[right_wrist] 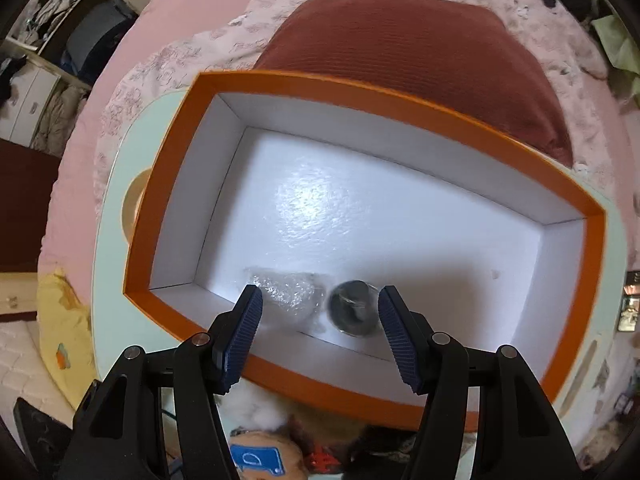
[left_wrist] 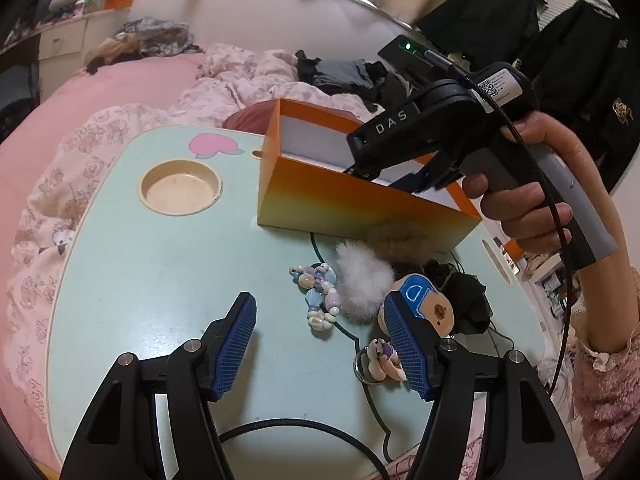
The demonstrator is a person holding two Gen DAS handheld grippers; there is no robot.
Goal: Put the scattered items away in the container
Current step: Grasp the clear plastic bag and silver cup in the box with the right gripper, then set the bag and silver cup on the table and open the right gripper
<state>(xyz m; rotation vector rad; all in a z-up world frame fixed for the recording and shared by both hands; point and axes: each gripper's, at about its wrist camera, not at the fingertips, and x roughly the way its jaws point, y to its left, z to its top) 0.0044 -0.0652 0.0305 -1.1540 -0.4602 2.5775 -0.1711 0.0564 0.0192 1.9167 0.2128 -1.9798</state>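
The orange box [left_wrist: 352,196] stands on the mint lap table [left_wrist: 160,280]. In front of it lie a shell-bead bracelet [left_wrist: 320,300], a white pompom [left_wrist: 362,284], a cookie-shaped charm with a blue D [left_wrist: 426,300], a black scrunchie [left_wrist: 470,300], a brown fluffy piece [left_wrist: 394,236] and a shell ring [left_wrist: 380,360]. My left gripper [left_wrist: 320,314] hovers open above the bracelet. My right gripper [right_wrist: 320,304] points down into the box [right_wrist: 440,144], open and holding nothing. On the white box floor below lie a clear plastic wrap [right_wrist: 286,292] and a dark round tin [right_wrist: 354,312].
A round cup recess [left_wrist: 180,192] is sunk into the table's far left. A dark red cushion [right_wrist: 400,60] sits just behind the box on the pink quilt [left_wrist: 80,160]. A black cable [left_wrist: 320,428] crosses the table's near edge. A hand [left_wrist: 528,200] holds the right gripper.
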